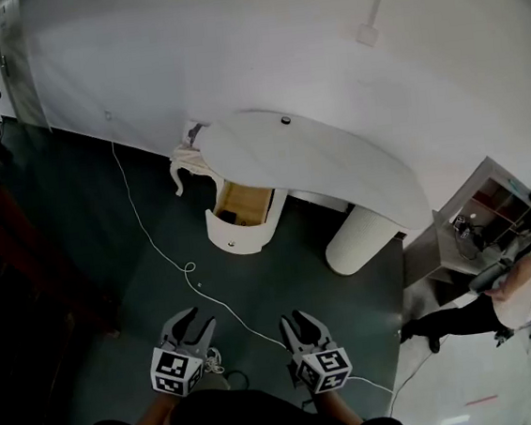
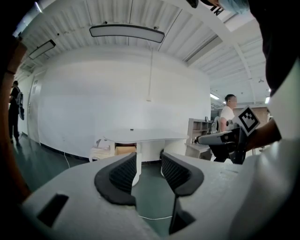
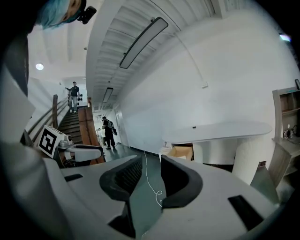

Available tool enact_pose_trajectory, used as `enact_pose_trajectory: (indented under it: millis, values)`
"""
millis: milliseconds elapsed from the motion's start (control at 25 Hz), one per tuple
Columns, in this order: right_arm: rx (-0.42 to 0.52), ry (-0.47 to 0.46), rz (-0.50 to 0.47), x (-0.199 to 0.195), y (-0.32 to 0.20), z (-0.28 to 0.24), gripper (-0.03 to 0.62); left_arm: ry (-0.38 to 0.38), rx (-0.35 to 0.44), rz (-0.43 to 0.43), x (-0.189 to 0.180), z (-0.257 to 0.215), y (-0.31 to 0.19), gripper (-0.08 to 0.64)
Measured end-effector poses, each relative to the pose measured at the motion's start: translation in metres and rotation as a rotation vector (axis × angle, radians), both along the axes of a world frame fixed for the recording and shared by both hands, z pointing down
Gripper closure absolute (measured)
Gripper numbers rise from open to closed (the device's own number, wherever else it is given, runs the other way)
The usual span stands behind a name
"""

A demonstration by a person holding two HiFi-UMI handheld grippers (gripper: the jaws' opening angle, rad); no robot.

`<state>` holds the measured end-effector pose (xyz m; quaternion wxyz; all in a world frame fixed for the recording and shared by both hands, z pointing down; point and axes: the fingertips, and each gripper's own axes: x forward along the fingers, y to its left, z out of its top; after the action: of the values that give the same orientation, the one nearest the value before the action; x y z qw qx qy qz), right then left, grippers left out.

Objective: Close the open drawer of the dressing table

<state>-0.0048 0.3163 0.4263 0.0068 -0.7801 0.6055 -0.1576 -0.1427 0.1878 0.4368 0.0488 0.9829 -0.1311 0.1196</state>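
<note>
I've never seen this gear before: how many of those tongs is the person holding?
2. The left tongs are at the head view's lower left, and the right tongs are just beside them at lower centre. Both are open and empty.

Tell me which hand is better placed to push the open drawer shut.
Left, narrowly. Both tools are open, empty and well short of the dressing table, but the left tool sits slightly nearer the open drawer than the right tool.

The left gripper (image 1: 194, 320) is hovering at 7 o'clock in the head view, with the right gripper (image 1: 298, 319) beside it at 6 o'clock. Both are pointing ahead toward 12 o'clock, tilting slightly down, their jaws standing apart and gripping nothing.
</note>
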Motion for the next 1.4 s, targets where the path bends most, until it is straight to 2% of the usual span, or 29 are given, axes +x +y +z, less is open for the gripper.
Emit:
enact_pose_trajectory:
  millis: [520, 720, 960, 1080, 1240, 1400]
  values:
    - [-0.015, 0.003, 0.05, 0.057, -0.133, 0.011, 0.463, -0.036, 0.008, 0.062, 0.045, 0.012, -0.132, 0.397]
    - [-0.03, -0.005, 0.094, 0.076, -0.156, 0.017, 0.465, -0.066, -0.017, 0.097, 0.06, 0.021, -0.159, 0.397]
    - [-0.047, -0.035, 0.112, 0.104, -0.174, 0.022, 0.466, -0.061, -0.043, 0.078, 0.091, 0.033, -0.18, 0.397]
    - [-0.041, -0.028, 0.087, 0.125, -0.185, 0.025, 0.469, -0.054, -0.044, 0.063, 0.113, 0.04, -0.186, 0.397]
    - [-0.005, 0.004, 0.011, 0.155, -0.209, 0.019, 0.471, -0.03, -0.042, 0.001, 0.14, 0.044, -0.197, 0.397]
    - [-0.04, 0.021, -0.066, 0.187, -0.232, 0.024, 0.471, -0.038, -0.064, -0.043, 0.166, 0.049, -0.206, 0.397]
